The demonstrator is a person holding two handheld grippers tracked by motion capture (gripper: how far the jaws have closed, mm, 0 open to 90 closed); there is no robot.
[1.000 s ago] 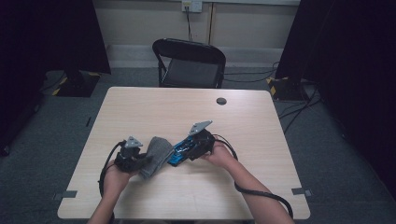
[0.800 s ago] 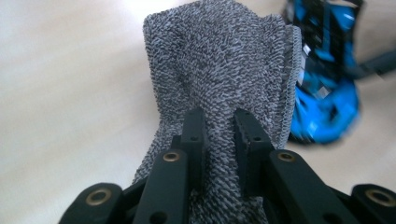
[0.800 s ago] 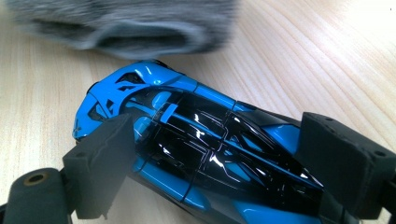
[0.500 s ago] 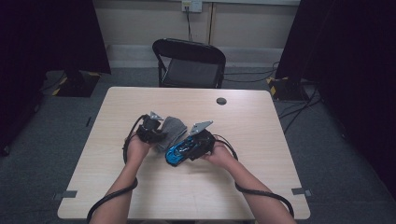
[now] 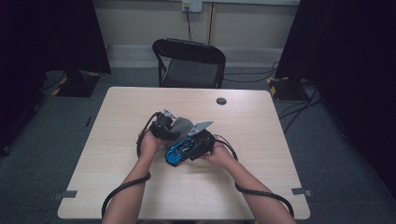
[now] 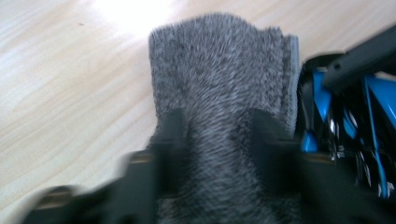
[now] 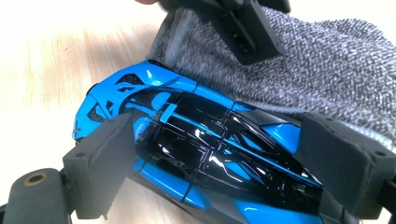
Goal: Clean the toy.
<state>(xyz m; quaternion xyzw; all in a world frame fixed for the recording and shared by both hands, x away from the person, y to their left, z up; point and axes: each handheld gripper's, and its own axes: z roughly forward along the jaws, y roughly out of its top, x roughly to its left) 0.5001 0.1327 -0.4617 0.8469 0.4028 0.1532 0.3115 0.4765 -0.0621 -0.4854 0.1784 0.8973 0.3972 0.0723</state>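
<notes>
The right gripper [image 7: 210, 177] clamps a glossy blue-and-black toy car [image 7: 196, 158]; at its 12 o'clock, the left gripper [image 6: 215, 135] pinches a grey knitted cloth [image 6: 224, 93] against it. Wiping looks midway, 1 side unreached.

We see left gripper [image 6: 212, 140] jaws blurred in left gripper view, grey cloth [image 6: 224, 84] bunched between them, its lower part cut off at bottom edge. Blue toy car [image 7: 196, 149] rear cut off at bottom in right gripper view. In high view we can't tell jaw gaps, too small
</notes>
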